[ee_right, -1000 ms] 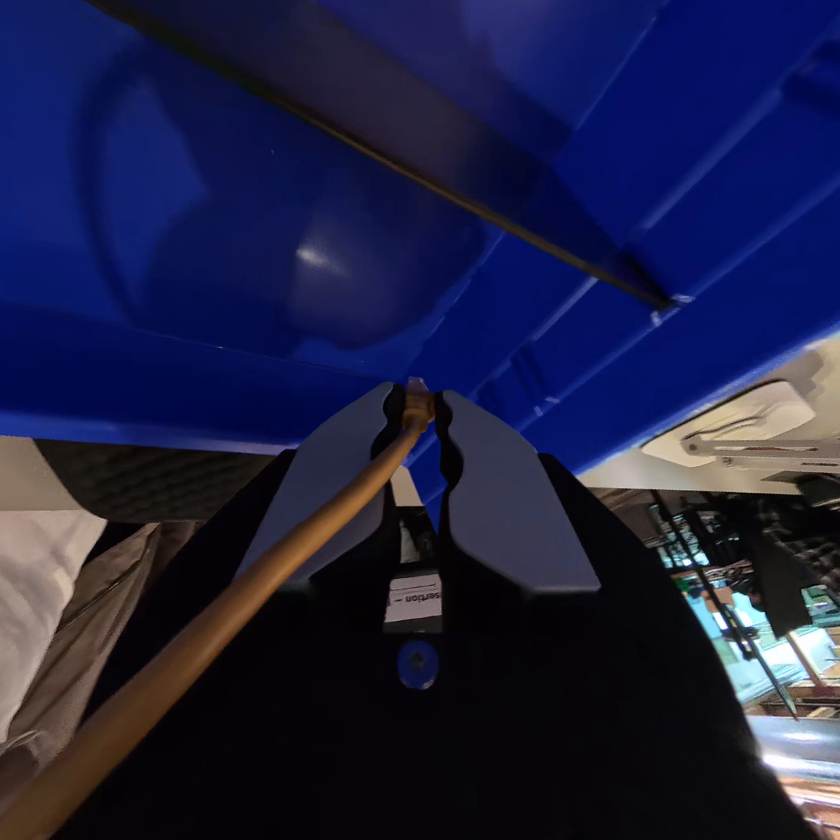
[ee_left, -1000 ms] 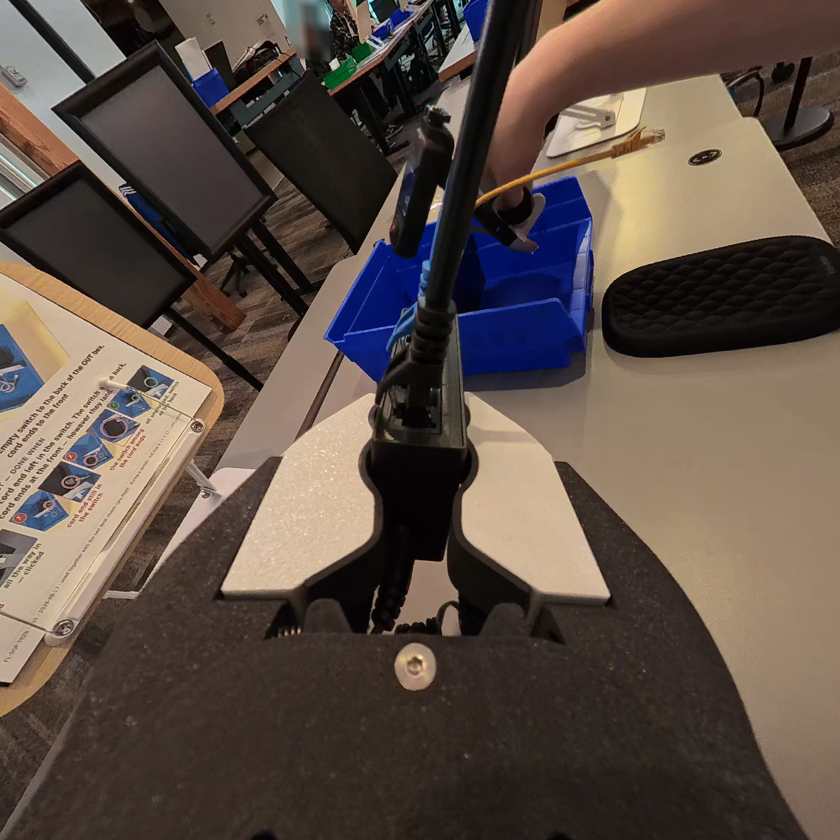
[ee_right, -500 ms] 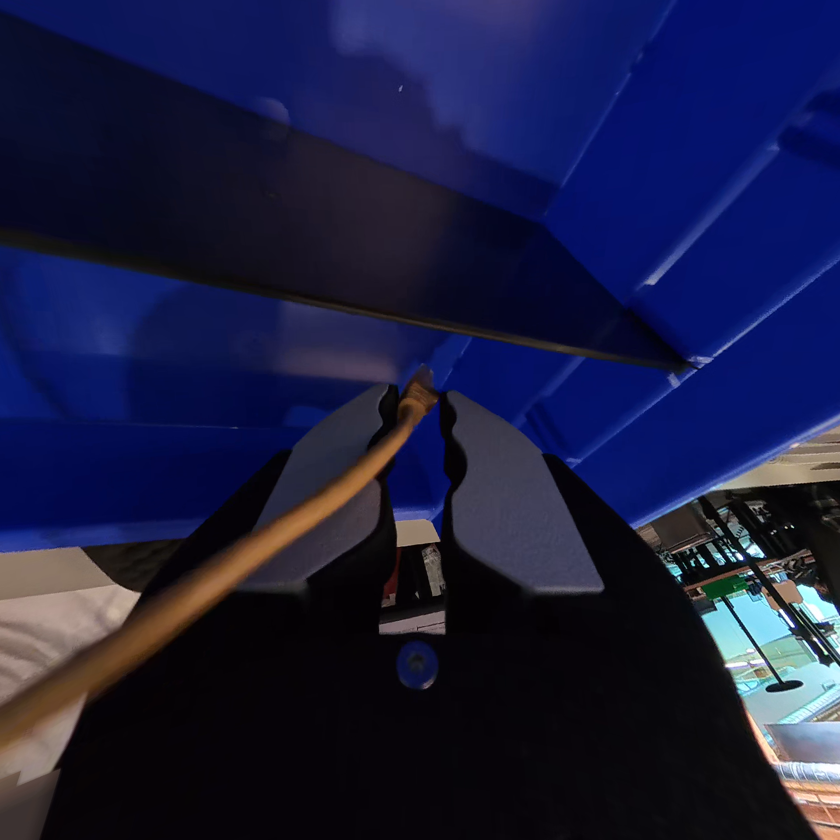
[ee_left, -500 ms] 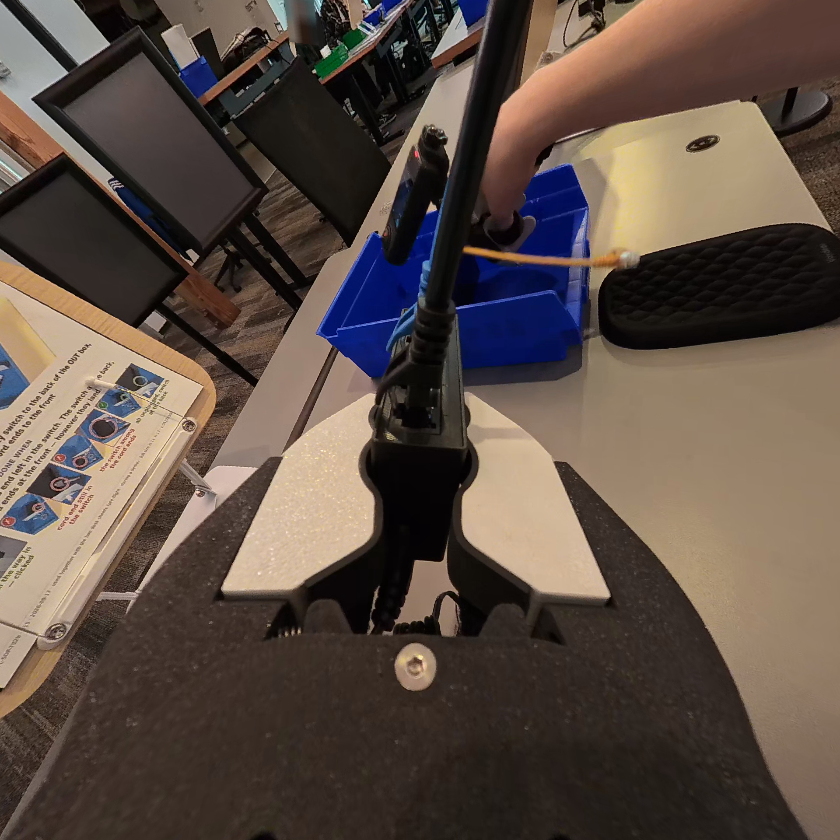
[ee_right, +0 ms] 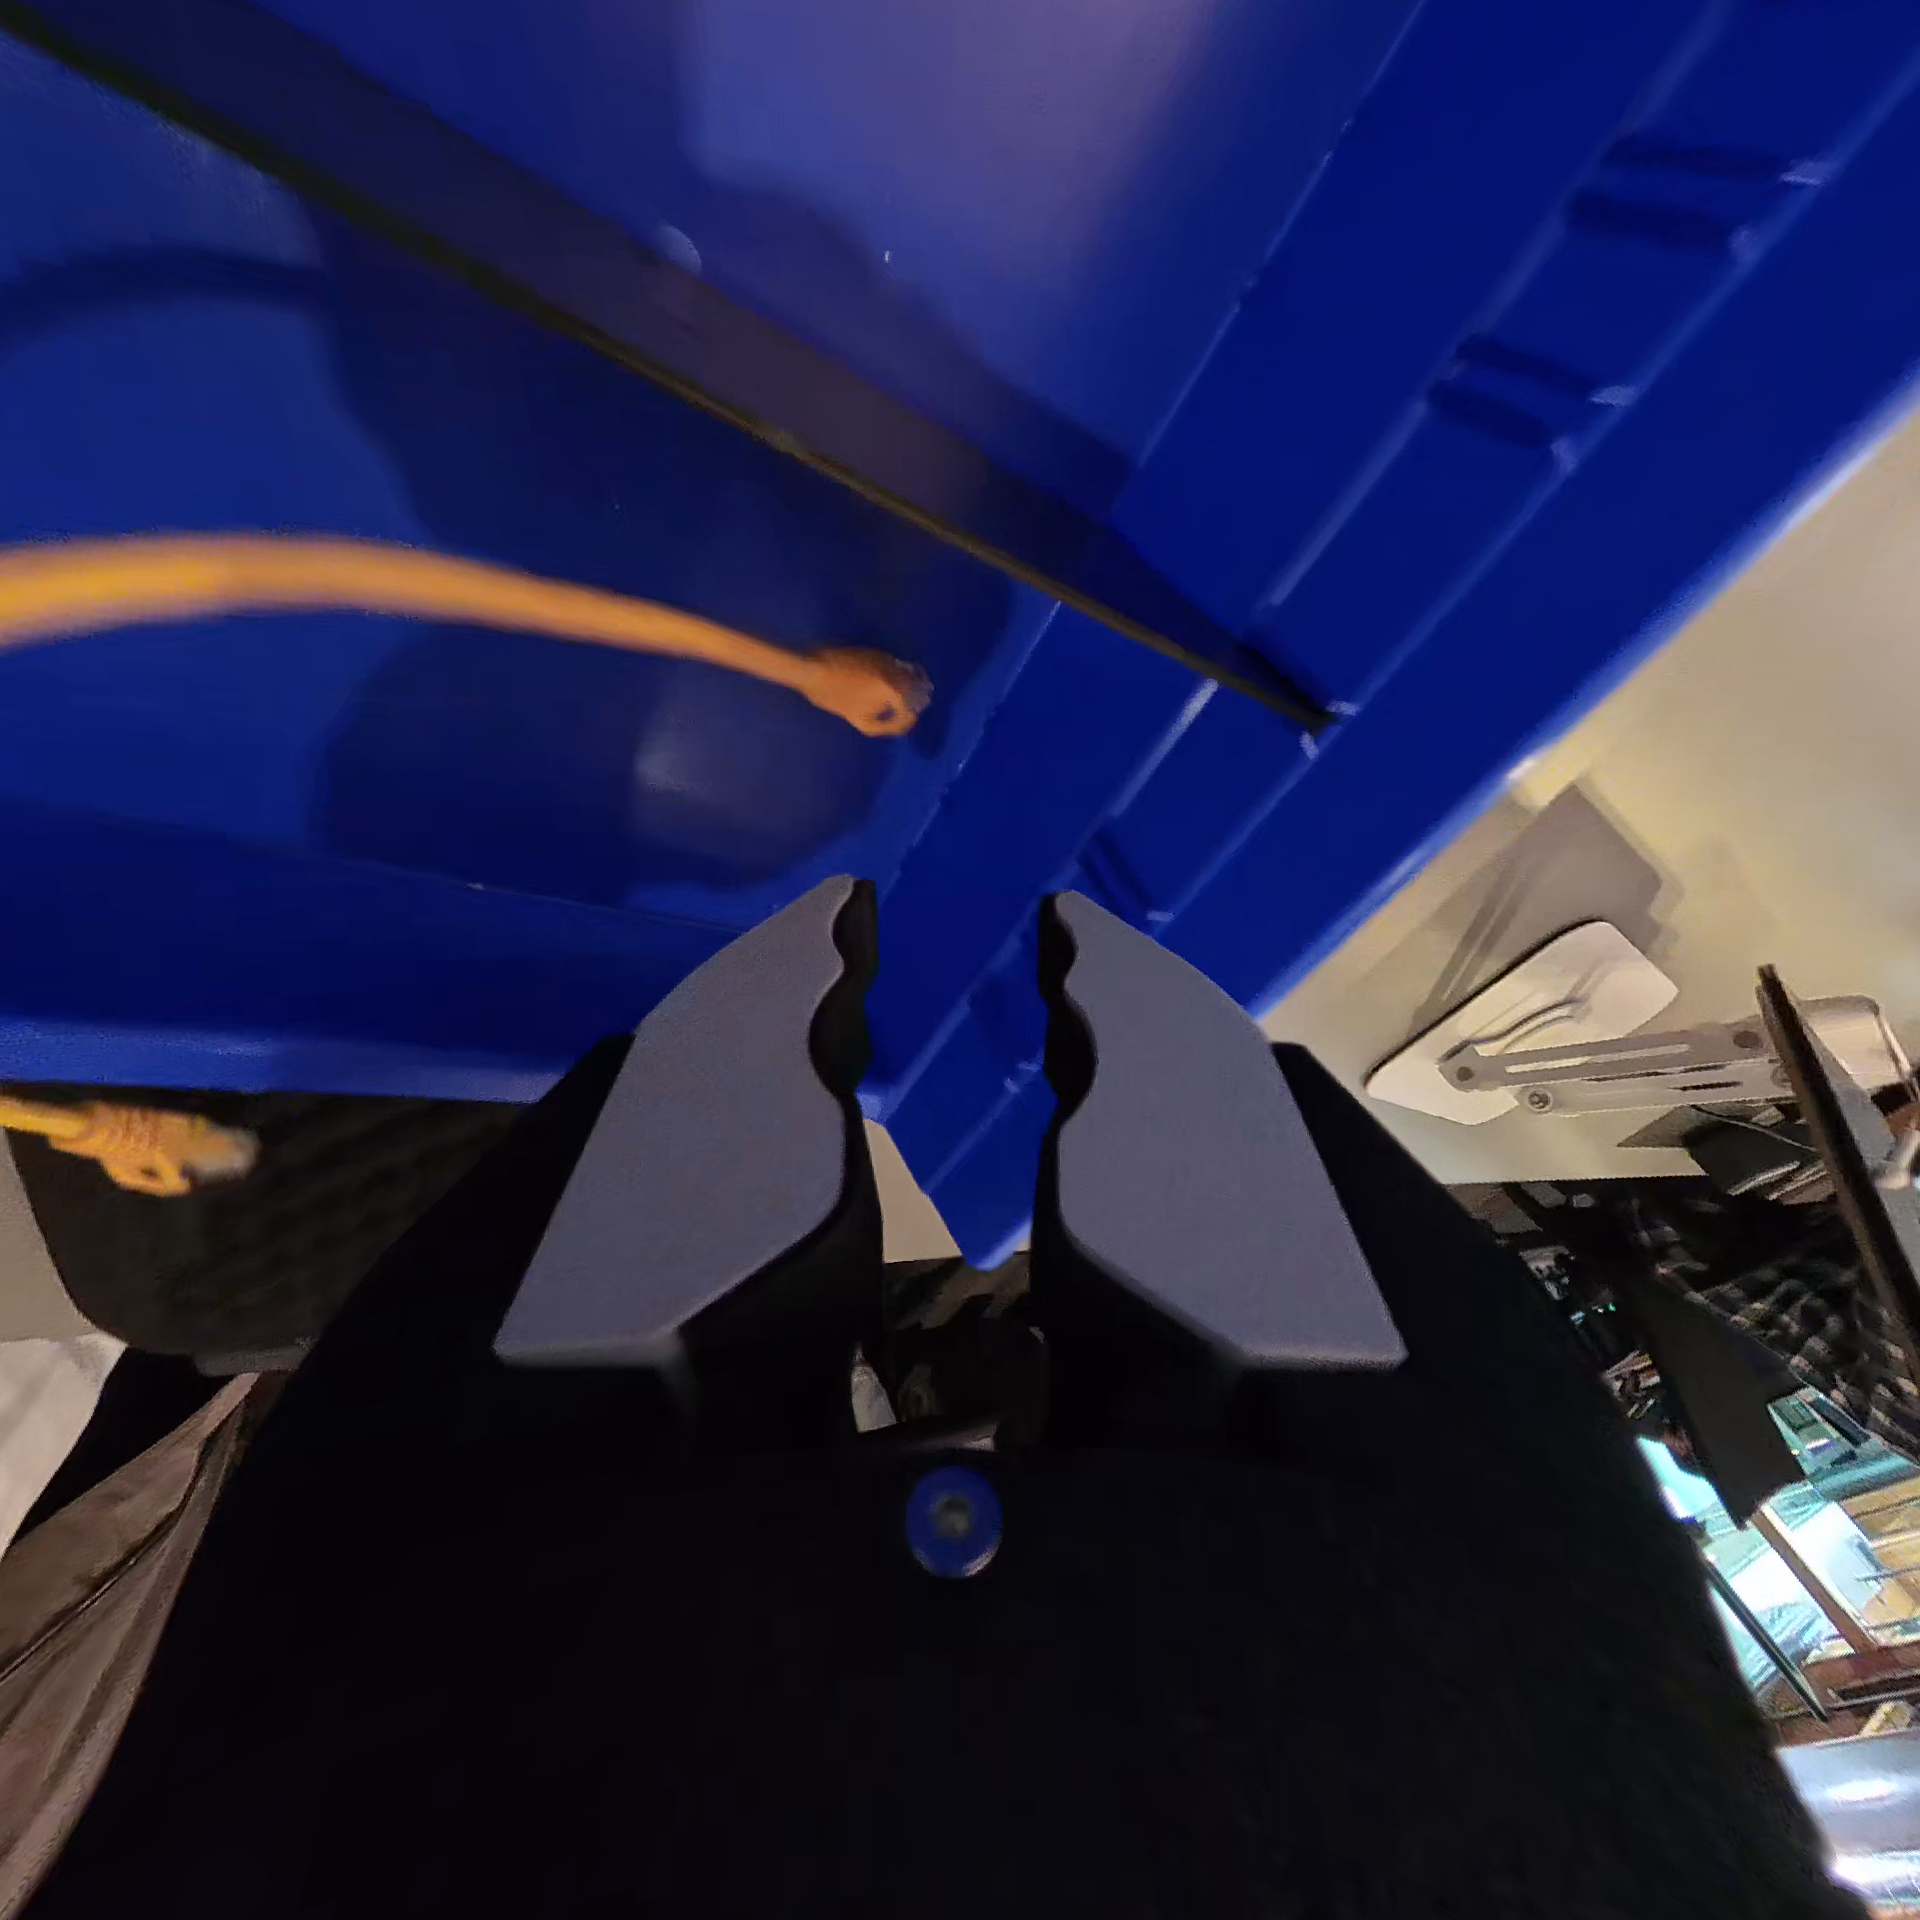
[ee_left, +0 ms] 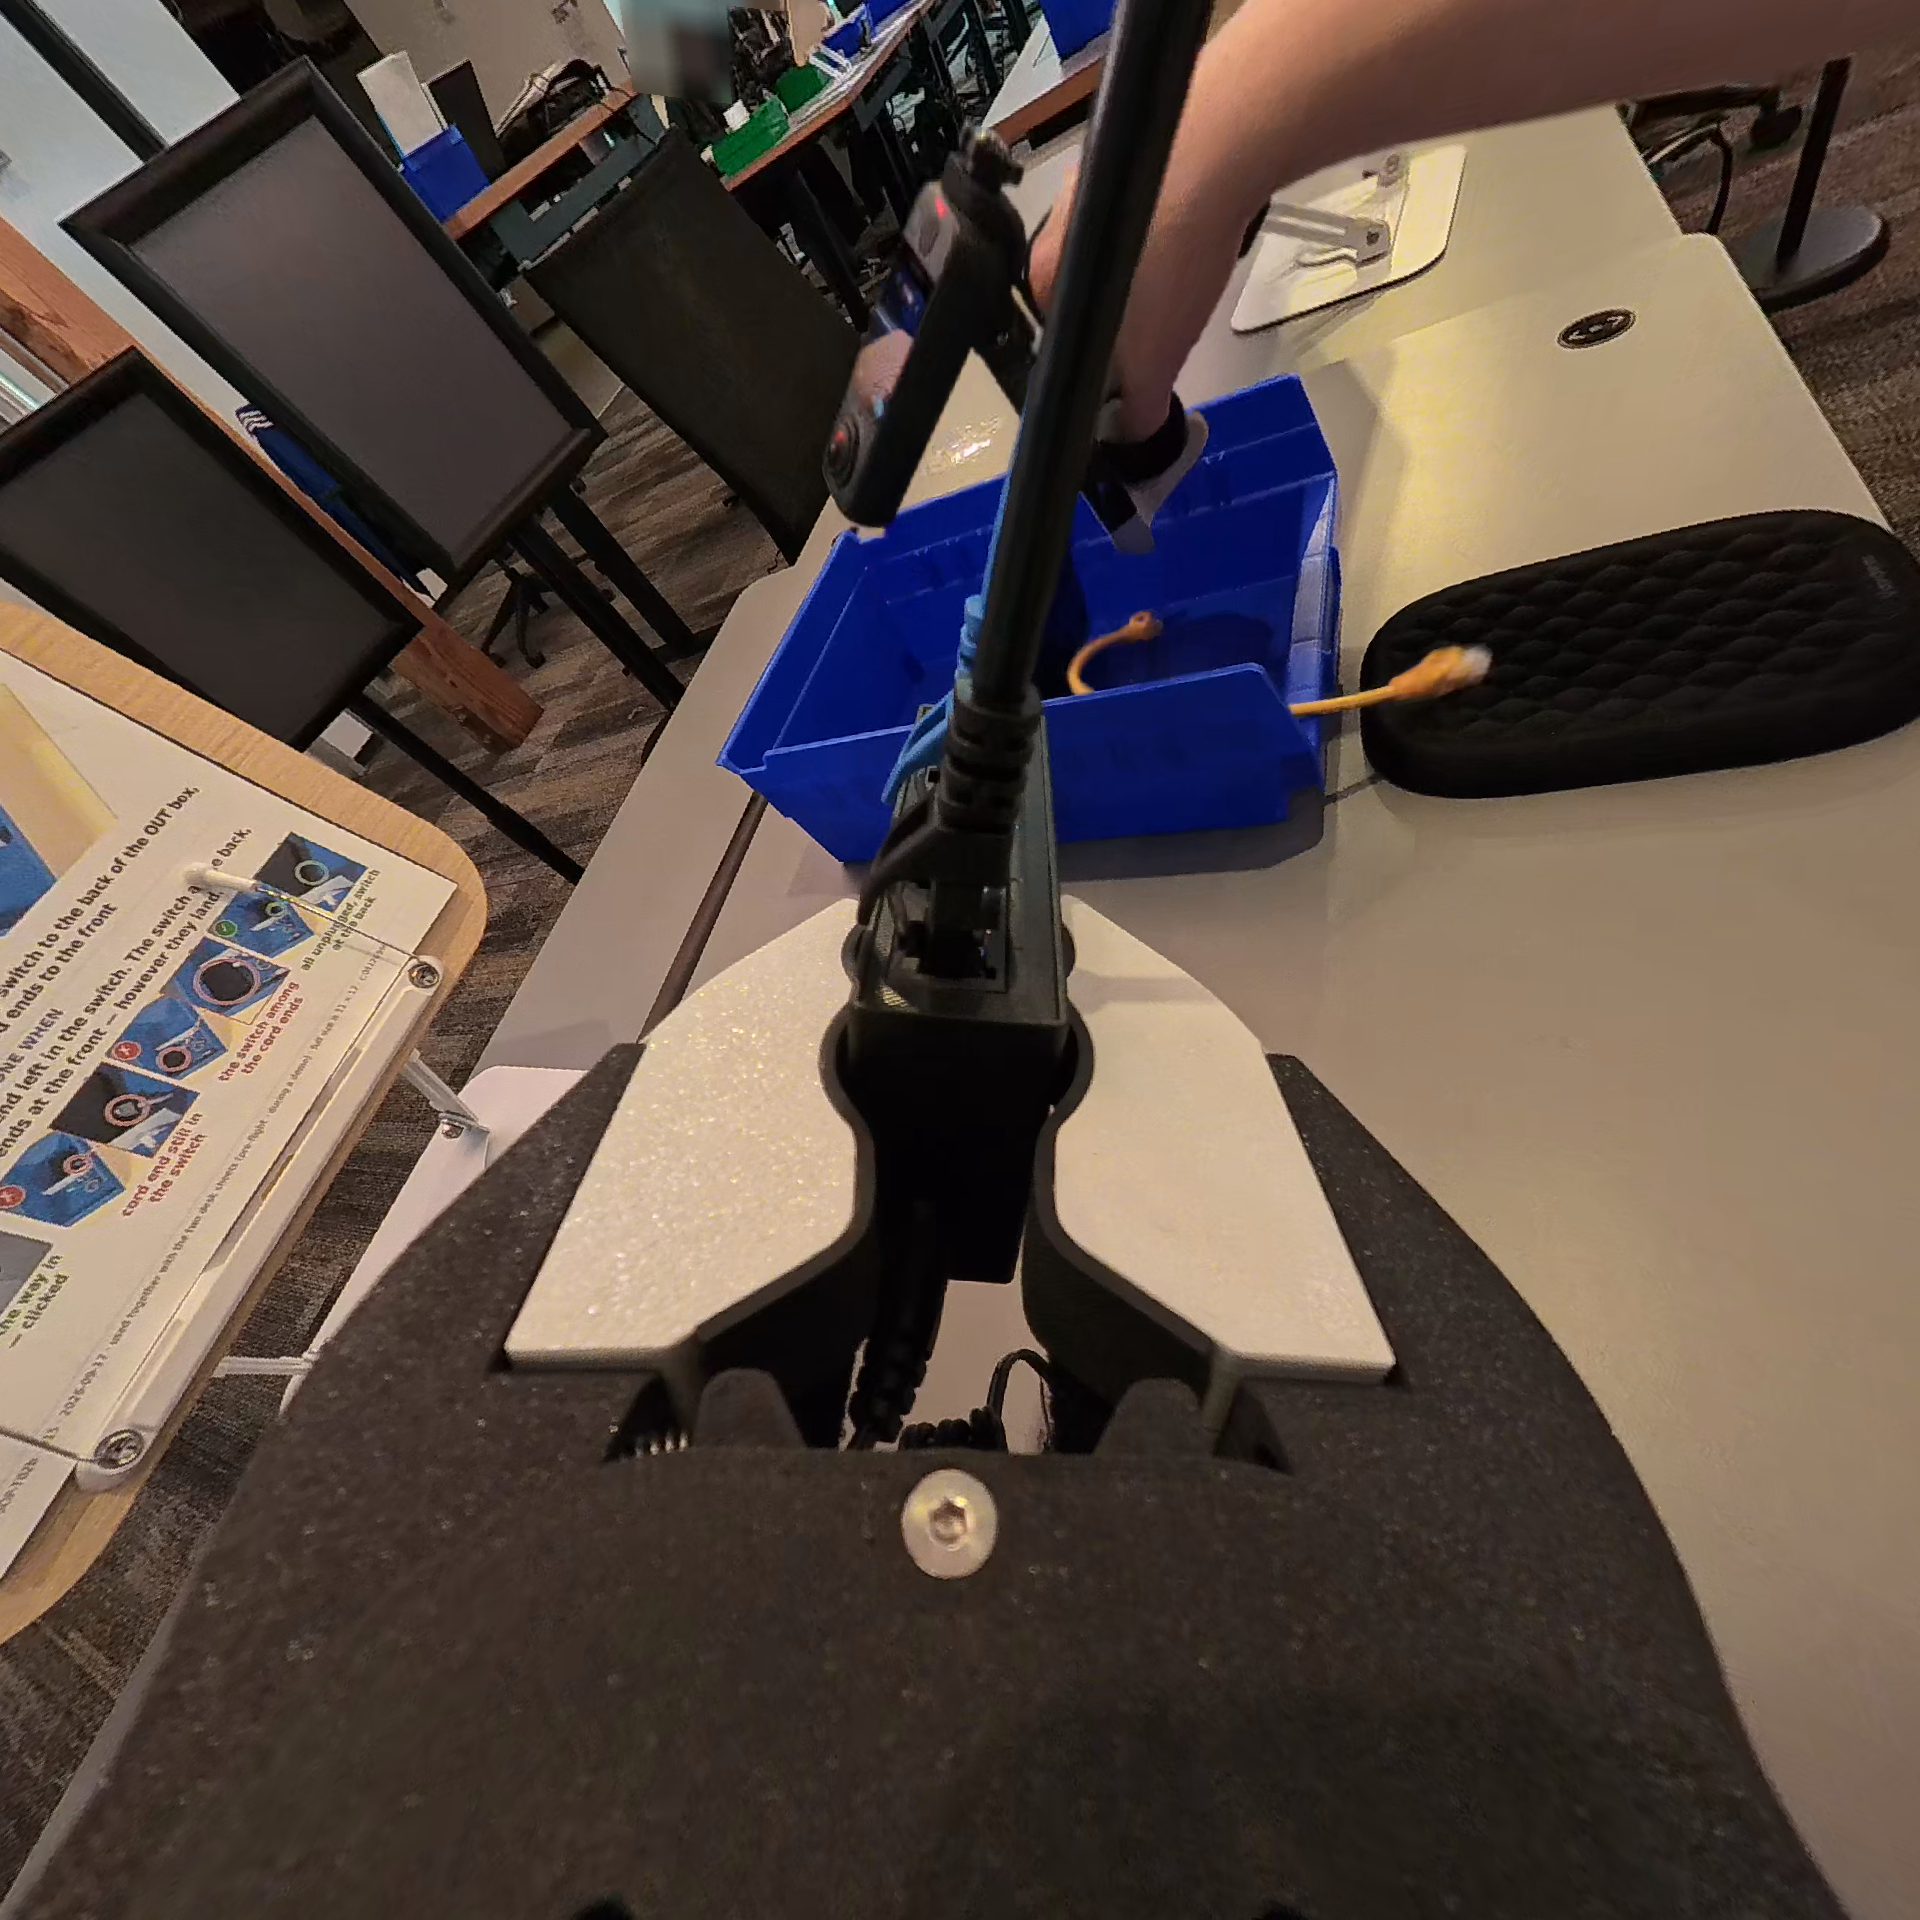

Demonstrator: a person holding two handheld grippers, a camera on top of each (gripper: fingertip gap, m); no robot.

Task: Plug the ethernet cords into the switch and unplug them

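The switch, a small black box, sits clamped between the pads of the left gripper, port face turned upward and clear of the grey worktop. The fingers press on its two sides; this hold appears meant to steady the ports so that cords can be pulled straight out. A black cord is seated in the nearest port and rises steeply away. A light blue cord is visible just behind it, though its seating in the switch cannot be confirmed.

Beyond the switch stands a blue bin on the worktop. An orange cord lies inside it, one plug end resting on the bin floor. The other end hangs over the bin's side wall, above a black quilted pad that lies just beside the bin.

The right gripper is poised over the bin interior, held by the person's hand. Its fingers stand apart with nothing between them. The orange plug lies free on the bin floor, ahead of the fingertips and apart from them. Judgement: the orange cord is unplugged and deposited; the black cord remains to be removed.

To the left, an instruction sheet rests on a wooden board.
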